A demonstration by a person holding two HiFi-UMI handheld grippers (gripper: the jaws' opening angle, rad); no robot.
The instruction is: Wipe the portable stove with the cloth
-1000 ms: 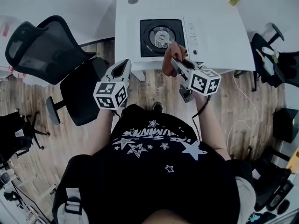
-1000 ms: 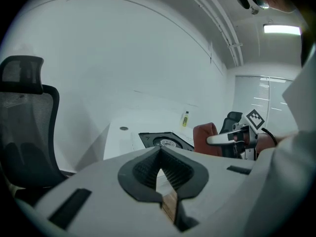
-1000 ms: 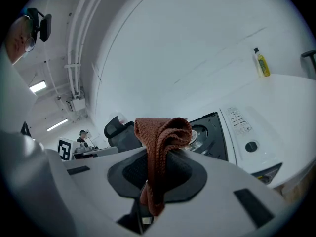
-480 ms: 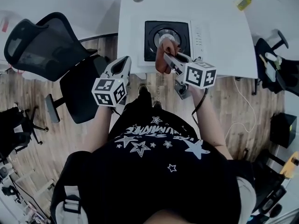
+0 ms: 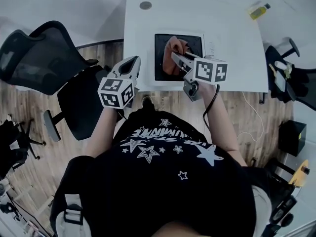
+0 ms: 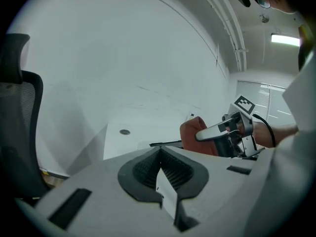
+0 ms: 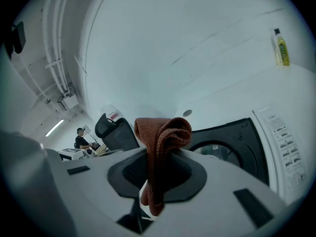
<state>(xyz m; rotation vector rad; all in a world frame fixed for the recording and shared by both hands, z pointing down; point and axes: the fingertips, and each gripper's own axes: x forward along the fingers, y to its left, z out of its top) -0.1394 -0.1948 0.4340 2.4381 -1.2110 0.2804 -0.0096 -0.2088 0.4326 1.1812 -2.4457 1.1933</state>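
The portable stove [image 5: 195, 43] has a black top and a white control strip, and lies on the white table [image 5: 232, 68]. My right gripper [image 5: 174, 57] is shut on a folded rust-brown cloth [image 5: 176, 51] and holds it over the stove's black top. In the right gripper view the cloth [image 7: 161, 143] hangs pinched between the jaws, with the stove [image 7: 232, 147] and its round burner behind it. My left gripper [image 5: 131, 62] hovers by the table's front left edge, shut with nothing in it [image 6: 159, 154]. From there the cloth [image 6: 193, 132] shows to the right.
A yellow-green bottle [image 5: 259, 10] stands at the table's far right corner, also seen in the right gripper view [image 7: 280, 47]. A round cable hole [image 5: 145, 5] sits at the table's back. Black office chairs [image 5: 37, 58] stand to the left, another chair [image 5: 294, 73] to the right.
My right gripper has carried the cloth forward from the table's front edge to over the stove's black top. The left gripper has kept its place by the table edge.
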